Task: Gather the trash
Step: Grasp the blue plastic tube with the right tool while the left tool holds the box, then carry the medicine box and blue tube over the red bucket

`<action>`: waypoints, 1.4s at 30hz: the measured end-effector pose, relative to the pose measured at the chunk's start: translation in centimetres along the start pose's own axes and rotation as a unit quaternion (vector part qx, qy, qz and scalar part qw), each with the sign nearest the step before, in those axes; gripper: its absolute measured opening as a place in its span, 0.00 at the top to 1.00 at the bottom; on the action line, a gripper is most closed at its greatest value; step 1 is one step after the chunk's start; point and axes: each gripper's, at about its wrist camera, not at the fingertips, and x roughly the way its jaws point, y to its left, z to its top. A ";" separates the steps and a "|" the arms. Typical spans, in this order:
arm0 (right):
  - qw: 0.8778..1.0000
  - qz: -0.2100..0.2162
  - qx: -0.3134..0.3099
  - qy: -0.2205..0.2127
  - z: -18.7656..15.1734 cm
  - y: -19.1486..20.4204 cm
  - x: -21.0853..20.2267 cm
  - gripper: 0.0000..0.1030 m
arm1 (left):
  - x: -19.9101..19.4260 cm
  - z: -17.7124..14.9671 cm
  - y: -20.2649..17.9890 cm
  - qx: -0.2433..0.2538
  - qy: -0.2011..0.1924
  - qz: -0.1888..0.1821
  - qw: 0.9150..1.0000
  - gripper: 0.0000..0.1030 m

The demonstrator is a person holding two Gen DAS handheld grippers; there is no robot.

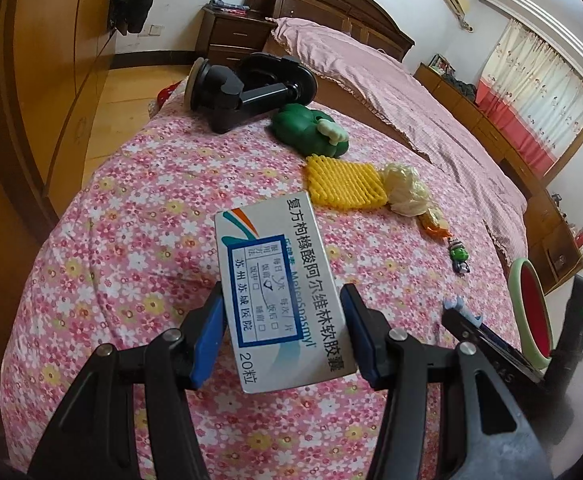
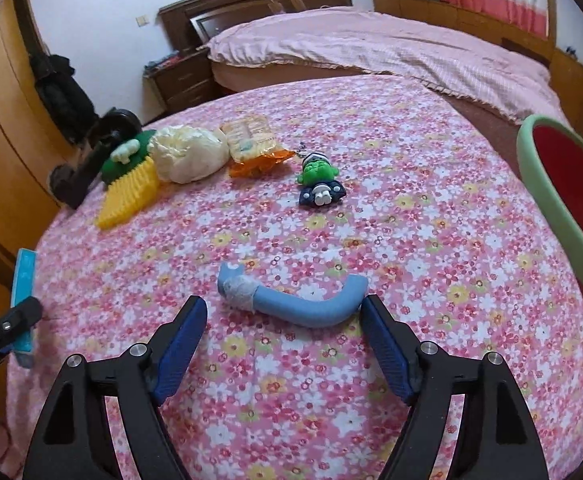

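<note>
My left gripper point(image 1: 283, 334) is shut on a white medicine box point(image 1: 279, 280) with Chinese print, held above the floral cloth; it shows edge-on at the left of the right wrist view point(image 2: 23, 300). My right gripper point(image 2: 283, 340) is open, its jaws either side of a curved blue tube point(image 2: 291, 300) lying on the cloth, not touching it. Farther off lie a yellow foam net point(image 2: 129, 194), a crumpled white bag point(image 2: 189, 154), an orange snack wrapper point(image 2: 251, 148) and a green keychain figure point(image 2: 319, 180). A red basin with a green rim point(image 2: 563, 208) stands at the right.
A green toy point(image 1: 311, 130) and a black clamp mount point(image 1: 243, 92) lie at the far end of the floral-covered surface point(image 2: 411, 240). A bed with a pink cover point(image 1: 411, 92), wooden cabinets and a wardrobe surround it.
</note>
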 end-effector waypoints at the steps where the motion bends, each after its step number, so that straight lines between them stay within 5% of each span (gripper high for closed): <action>1: 1.000 -0.009 0.000 -0.003 -0.1 0.2 0.1 0.22 | 0.0 -0.1 0.0 0.001 0.000 -0.001 1.000 0.45; 10: 0.999 -0.042 -0.005 -0.012 0.1 1.0 0.6 0.28 | -0.3 -0.5 -1.3 0.028 -0.001 -0.007 1.000 0.45; 16: 1.000 -0.006 0.016 -0.009 0.1 -0.2 0.0 0.29 | -0.3 -0.1 -2.3 0.036 0.001 -0.006 0.999 0.45; 27: 0.997 0.034 0.066 -0.038 -0.9 -3.9 -4.7 0.29 | -0.2 -0.5 -4.9 0.049 0.013 -0.030 0.998 0.45; 42: 0.987 0.021 0.111 -0.110 0.8 -11.0 -11.9 0.29 | -0.9 -0.5 -12.5 0.115 0.021 -0.083 0.990 0.45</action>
